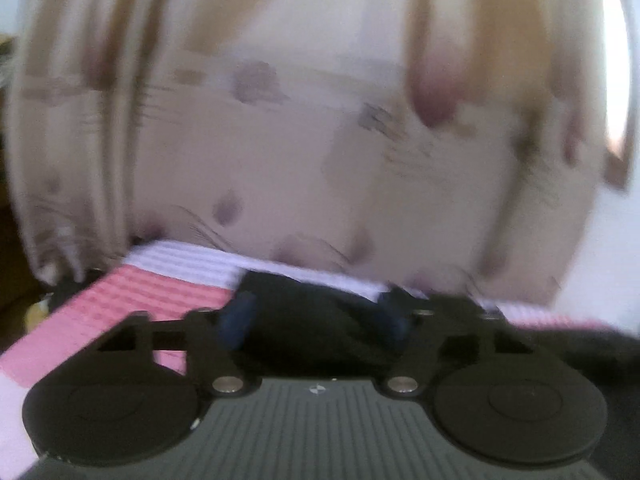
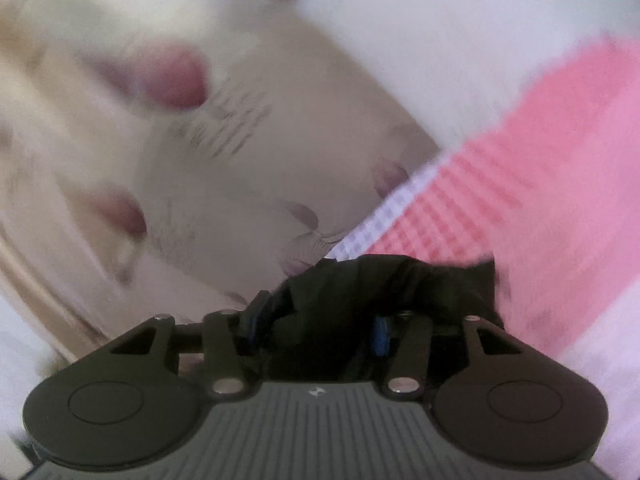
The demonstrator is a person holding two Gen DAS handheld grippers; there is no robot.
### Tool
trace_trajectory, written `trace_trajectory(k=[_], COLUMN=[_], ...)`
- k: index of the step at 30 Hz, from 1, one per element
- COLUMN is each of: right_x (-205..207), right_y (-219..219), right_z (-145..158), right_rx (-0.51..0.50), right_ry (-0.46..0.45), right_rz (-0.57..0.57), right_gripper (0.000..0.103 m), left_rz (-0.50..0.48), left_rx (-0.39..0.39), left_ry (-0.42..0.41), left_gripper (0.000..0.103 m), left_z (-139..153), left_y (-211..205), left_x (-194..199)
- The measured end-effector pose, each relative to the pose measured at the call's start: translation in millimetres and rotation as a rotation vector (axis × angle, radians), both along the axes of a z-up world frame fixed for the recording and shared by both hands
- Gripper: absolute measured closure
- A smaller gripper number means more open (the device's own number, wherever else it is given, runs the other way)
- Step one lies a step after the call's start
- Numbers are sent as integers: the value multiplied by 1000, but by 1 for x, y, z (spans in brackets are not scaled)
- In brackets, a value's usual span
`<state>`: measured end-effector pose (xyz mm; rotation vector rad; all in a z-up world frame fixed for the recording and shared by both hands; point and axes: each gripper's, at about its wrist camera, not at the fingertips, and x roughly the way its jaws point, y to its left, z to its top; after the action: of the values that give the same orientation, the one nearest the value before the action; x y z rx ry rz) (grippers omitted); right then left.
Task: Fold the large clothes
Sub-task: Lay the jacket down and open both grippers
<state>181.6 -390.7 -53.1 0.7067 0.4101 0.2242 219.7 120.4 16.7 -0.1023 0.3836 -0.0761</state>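
A black garment lies bunched on the bed, right in front of my left gripper. Its blue pads stand apart, with the dark cloth filling the gap between them; I see no firm pinch. In the right wrist view the same kind of black cloth is heaped between and over the fingers of my right gripper. The jaws there are also apart, and a fold drapes over the right blue pad. Both views are blurred.
A pink and white checked sheet covers the bed under the garment. Behind it hangs or lies a beige fabric with a mauve floral print. A pale wall is at the upper right.
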Motion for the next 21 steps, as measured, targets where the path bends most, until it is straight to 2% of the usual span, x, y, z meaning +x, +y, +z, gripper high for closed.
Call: trace_trajectory(k=[1, 4, 7, 9, 10, 12, 13, 14, 16, 18, 19, 20, 21], right_x=[-1, -1, 7, 1, -5, -16, -19, -19, -8, 10, 22, 36, 46], right_y=[7, 21, 1, -11, -15, -16, -11, 2, 33, 62, 72, 81, 86], right_z=[7, 22, 16, 12, 11, 15, 20, 27, 36, 36, 33, 28, 23], right_rx=[-42, -131, -24, 19, 38, 57, 30, -39, -219, -368, -428, -496, -541], right_ry=[-21, -60, 0, 26, 25, -19, -49, -84, -99, -86, -69, -50, -33], right_rz=[8, -19, -85, -155, -177, -159, -125, -57, 65, 145, 166, 171, 173], right_gripper=[54, 54, 53, 49, 43, 41, 41, 42, 43, 56, 68, 74, 76], left_rz=[-36, -104, -83, -68, -54, -26, -17, -12, -10, -20, -27, -27, -18], left_rx=[12, 70, 140, 124, 111, 96, 93, 92, 97, 109, 120, 131, 142], left_ry=[12, 33, 25, 41, 52, 73, 80, 81, 78, 86, 98, 108, 121], left_gripper=[55, 55, 54, 54, 54, 53, 53, 53, 53, 53, 53, 53, 53], left_z=[-3, -12, -24, -28, -29, -31, -32, -30, -28, -26, -27, -28, -30], left_y=[-9, -35, -46, -39, -34, -24, -20, -18, -18, -21, -23, -25, -25], left_x=[1, 9, 19, 29, 34, 44, 47, 50, 54, 58, 63, 65, 70])
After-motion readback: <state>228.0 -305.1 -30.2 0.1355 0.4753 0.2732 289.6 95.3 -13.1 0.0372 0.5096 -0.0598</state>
